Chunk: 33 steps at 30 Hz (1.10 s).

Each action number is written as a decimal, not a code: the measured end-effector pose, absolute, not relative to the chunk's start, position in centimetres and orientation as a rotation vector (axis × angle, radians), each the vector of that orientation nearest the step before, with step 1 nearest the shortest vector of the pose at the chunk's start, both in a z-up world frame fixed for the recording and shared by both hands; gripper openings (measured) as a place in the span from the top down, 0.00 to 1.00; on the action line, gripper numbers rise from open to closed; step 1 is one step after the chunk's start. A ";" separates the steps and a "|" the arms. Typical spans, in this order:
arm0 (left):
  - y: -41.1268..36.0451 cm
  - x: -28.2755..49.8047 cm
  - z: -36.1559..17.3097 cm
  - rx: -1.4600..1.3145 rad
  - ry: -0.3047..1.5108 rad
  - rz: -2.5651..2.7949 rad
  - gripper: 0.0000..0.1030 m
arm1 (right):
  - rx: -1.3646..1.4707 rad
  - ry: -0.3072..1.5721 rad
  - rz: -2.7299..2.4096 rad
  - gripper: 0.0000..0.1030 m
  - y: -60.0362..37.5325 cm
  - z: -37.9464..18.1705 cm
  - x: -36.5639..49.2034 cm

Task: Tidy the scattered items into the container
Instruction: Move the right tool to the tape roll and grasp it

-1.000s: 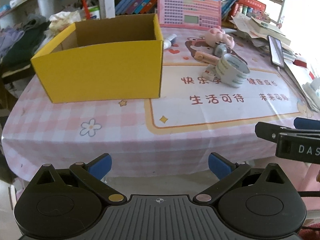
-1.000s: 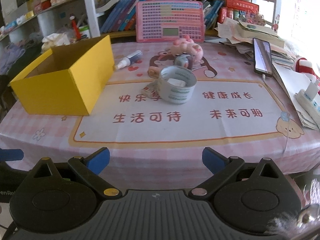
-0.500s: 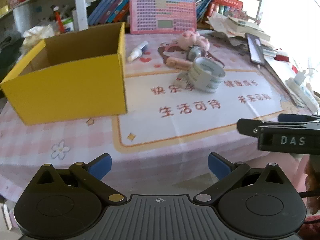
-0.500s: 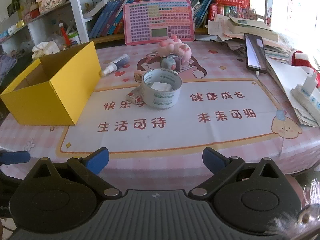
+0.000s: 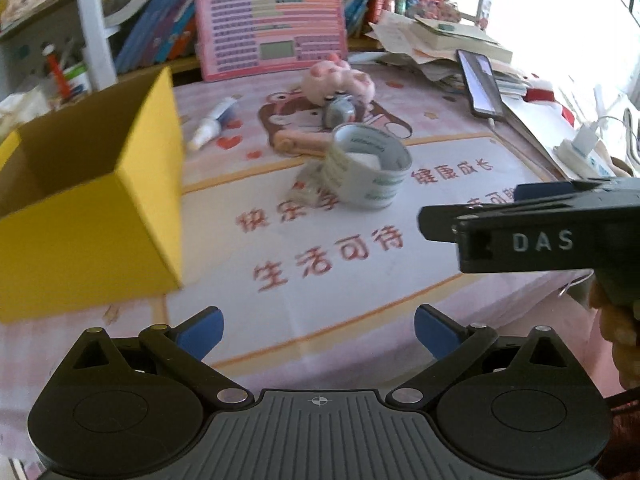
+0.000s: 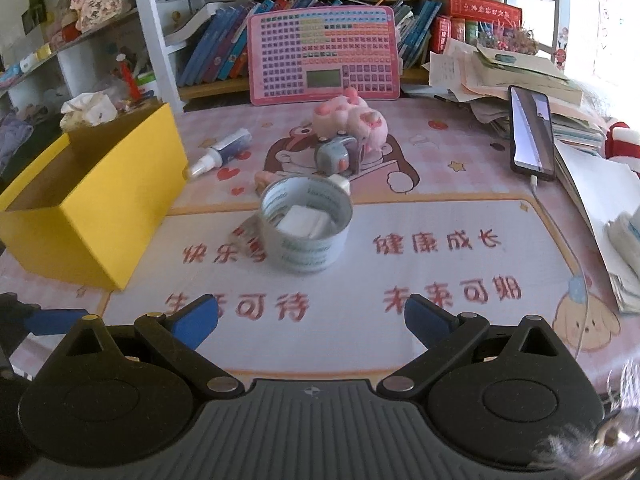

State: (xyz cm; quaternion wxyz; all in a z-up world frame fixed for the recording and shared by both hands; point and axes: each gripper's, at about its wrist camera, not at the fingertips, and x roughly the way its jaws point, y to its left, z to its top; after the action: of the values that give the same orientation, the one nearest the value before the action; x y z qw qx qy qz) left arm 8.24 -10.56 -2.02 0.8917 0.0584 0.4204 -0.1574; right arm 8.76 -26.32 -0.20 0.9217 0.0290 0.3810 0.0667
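Observation:
An open yellow cardboard box point(image 5: 92, 208) point(image 6: 96, 204) stands on the left of the table. Scattered in the middle are a wide tape roll point(image 5: 366, 166) point(image 6: 306, 228) with a white block inside, a small wrapped packet point(image 6: 246, 236), a pink plush toy point(image 6: 352, 118), a small grey-blue gadget point(image 6: 334, 156), a pink stick-like item point(image 5: 300, 144) and a small spray bottle point(image 5: 212, 124) point(image 6: 222, 152). My left gripper point(image 5: 318, 330) is open and empty over the near table edge. My right gripper point(image 6: 310, 318) is open and empty, short of the tape roll; it also shows from the side in the left wrist view point(image 5: 520, 220).
A pink keyboard toy point(image 6: 324, 54) leans against a bookshelf at the back. A phone point(image 6: 532, 132) on a cable, stacked papers point(image 6: 520, 76) and a power strip point(image 5: 580, 152) crowd the right side. A printed mat point(image 6: 400, 264) covers the table front.
Both grippers have moved forward over the table toward the tape roll. The left view has swung right, so the yellow box now sits further left. Both stay open.

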 end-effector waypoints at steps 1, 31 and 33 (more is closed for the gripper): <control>-10.9 8.7 -2.1 0.124 0.873 -0.328 0.02 | 0.059 0.787 0.143 0.02 -26.5 -0.3 9.3; -14.1 16.8 -2.1 0.202 0.958 -0.111 0.36 | 0.060 0.964 0.434 0.18 -26.6 -4.4 23.4; -14.4 17.2 -2.1 0.195 0.956 -0.111 0.36 | 0.048 0.955 0.470 0.19 -26.8 -4.1 23.4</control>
State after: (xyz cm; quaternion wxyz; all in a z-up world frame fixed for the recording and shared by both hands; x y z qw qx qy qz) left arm 17.18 -14.45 -2.10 0.8820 0.0935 0.4588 -0.0532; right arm 23.45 -26.84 -4.06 0.8614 0.0228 0.4552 0.2241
